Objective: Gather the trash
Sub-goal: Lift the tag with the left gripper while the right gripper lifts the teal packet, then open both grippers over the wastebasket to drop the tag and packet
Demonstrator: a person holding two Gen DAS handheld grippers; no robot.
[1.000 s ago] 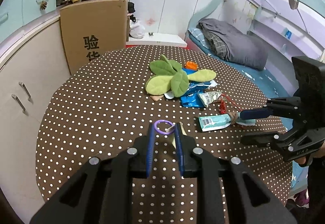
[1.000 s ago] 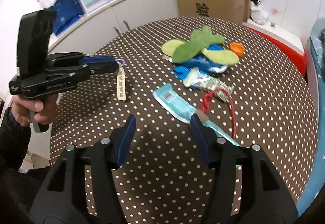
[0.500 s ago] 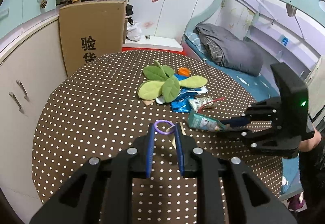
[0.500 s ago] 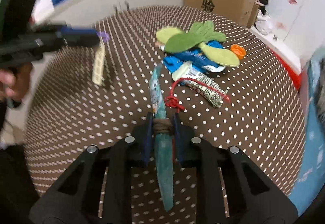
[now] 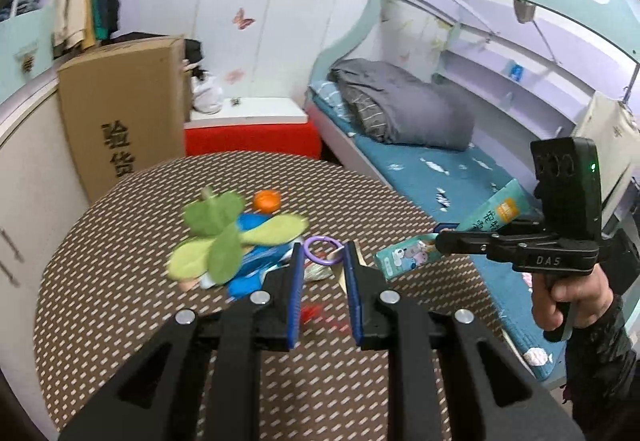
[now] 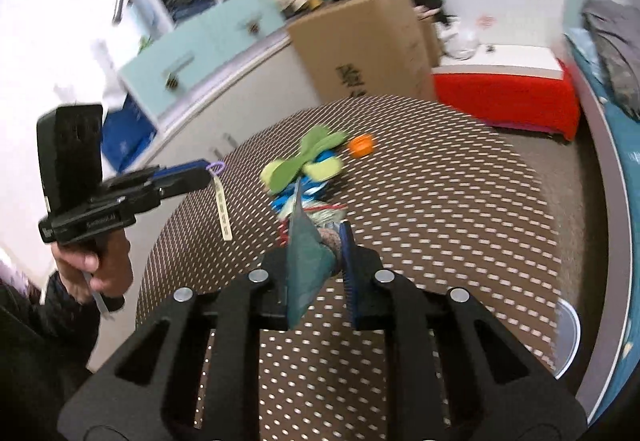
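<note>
Teal wrapper point(image 6: 306, 261) in right gripper point(image 6: 316, 241) | left gripper point(image 5: 322, 253) raised, pinching purple ring point(image 5: 322, 250)

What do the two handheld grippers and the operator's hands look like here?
Both grippers, left gripper and right gripper, are matte black with blue finger pads and silver bolts. Each carries an upright black box; the right one's shows a green light. Bare hands, dark sleeves.

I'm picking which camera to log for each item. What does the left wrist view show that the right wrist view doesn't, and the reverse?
Only the left wrist view shows the printed face of the teal wrapper held in the right gripper, above the table.

Only the right wrist view shows the paper tag dangling from the purple ring in the left gripper, and a brown object between its own fingers beside the wrapper.

Both show the dotted table, green leaf toy and orange cap.
</note>
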